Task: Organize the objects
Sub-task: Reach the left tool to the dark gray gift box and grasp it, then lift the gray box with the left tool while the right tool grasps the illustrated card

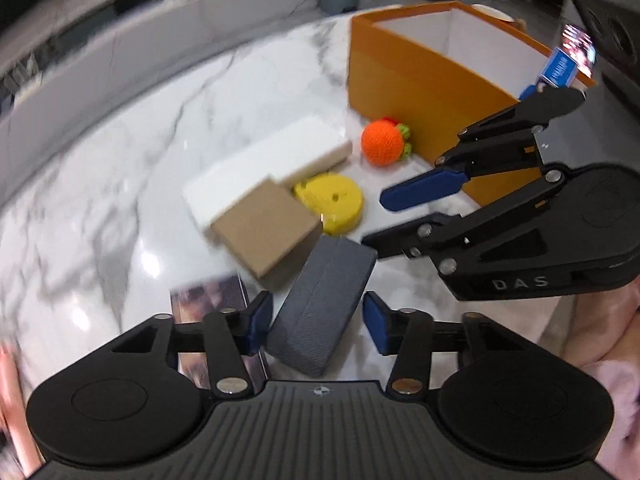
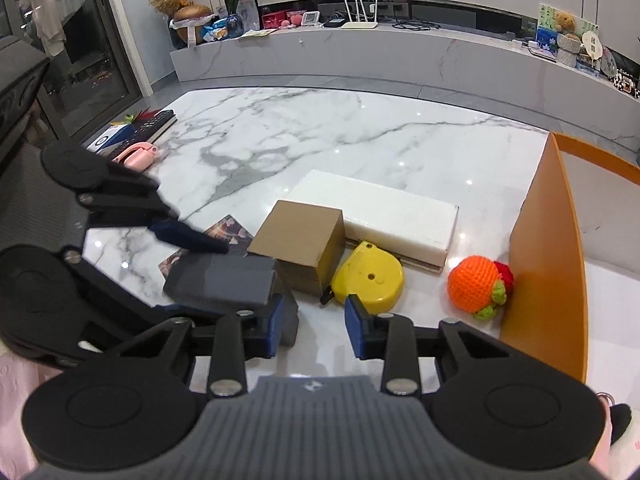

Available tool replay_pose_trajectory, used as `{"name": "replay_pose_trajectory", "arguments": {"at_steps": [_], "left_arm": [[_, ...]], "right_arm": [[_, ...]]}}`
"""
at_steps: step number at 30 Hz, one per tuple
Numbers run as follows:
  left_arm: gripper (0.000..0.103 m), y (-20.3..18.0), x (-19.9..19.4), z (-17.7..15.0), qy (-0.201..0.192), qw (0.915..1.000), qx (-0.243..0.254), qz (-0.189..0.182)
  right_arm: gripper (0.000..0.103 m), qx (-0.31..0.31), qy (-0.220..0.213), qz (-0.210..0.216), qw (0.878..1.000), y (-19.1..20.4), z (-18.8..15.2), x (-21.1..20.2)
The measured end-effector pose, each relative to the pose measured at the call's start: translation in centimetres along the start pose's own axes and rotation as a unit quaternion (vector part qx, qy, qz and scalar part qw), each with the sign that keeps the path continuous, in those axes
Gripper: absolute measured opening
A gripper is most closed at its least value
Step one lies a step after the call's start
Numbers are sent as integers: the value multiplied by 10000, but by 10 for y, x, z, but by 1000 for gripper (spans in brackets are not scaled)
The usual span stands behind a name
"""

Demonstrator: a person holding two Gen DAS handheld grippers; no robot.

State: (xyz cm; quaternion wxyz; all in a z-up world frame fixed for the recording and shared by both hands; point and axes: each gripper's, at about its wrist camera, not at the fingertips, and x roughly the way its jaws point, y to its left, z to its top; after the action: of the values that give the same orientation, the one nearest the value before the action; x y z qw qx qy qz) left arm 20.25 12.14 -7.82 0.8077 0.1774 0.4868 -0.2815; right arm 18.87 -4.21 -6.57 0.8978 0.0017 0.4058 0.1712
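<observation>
Grey case (image 1: 322, 304), stiff and probably light, lies on our worktop (image 1: 120, 160) beside the brown box (image 1: 266, 230); our left claw (image 1: 316, 326) straddles its long sides without touching yet, while our right claw (image 2: 314, 330) hangs half-open and empty.

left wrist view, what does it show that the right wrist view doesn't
Only the left wrist view shows inside the orange box, with its white lining, and a blue packet at its far rim. Only the right wrist view shows the keyboard, the pink object and the TV shelf. Both show the grey case, cardboard box, white block, yellow tape measure and crocheted orange.
</observation>
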Motion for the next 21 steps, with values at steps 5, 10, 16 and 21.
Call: {"name": "replay_pose_trajectory", "arguments": {"at_steps": [5,10,16,21], "left_arm": [[40,4,-3,-13,152,9973,-717,-37],[40,11,-29,-36,-63,9897,-1412,243],[40,38,-77,-56,-468,9733,-2076,856],[40,74,-70,-59,-445,9602,-2378,1393]], "right_arm": [[33,61,-1,204,9998,6,3,7],[34,99,21,336,9994,16,3,10],[44,788,5,489,9957,26,7,16],[54,1378,100,516,9891,48,11,37]]}}
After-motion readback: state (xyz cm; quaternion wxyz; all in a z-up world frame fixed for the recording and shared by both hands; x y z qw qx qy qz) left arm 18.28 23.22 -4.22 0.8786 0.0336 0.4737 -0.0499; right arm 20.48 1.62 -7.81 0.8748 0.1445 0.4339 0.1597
